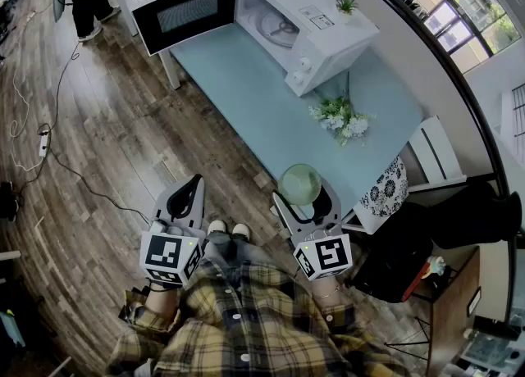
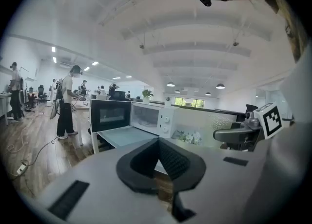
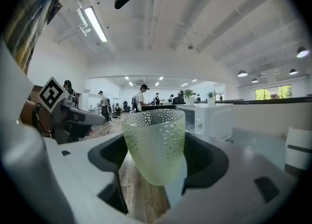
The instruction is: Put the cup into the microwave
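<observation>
The right gripper's pads are clamping the sides of a pale green, pebbled cup, with the jaws standing wide around it and the cup sitting upright, mouth up, between them. The left gripper's pads are meeting at their tips with nothing between them. That left gripper is hanging idle at about nine o'clock from the right gripper, both held out in front of the person's waist. In the head view the cup is riding close to the near edge of the blue table, well apart from the microwave, which is sitting at the far end, roughly twelve o'clock from the cup. Its door is standing swung open toward ten o'clock, leaving the cavity and its glass plate showing. A spray of white flowers is lying on the table at about one o'clock from the cup. I'd judge the carry to be the step in hand, with the placing not yet begun. The next move is calling for a level reach forward along twelve o'clock, passing left of the flowers and clearing the door edge, before lowering the cup onto the plate.
</observation>
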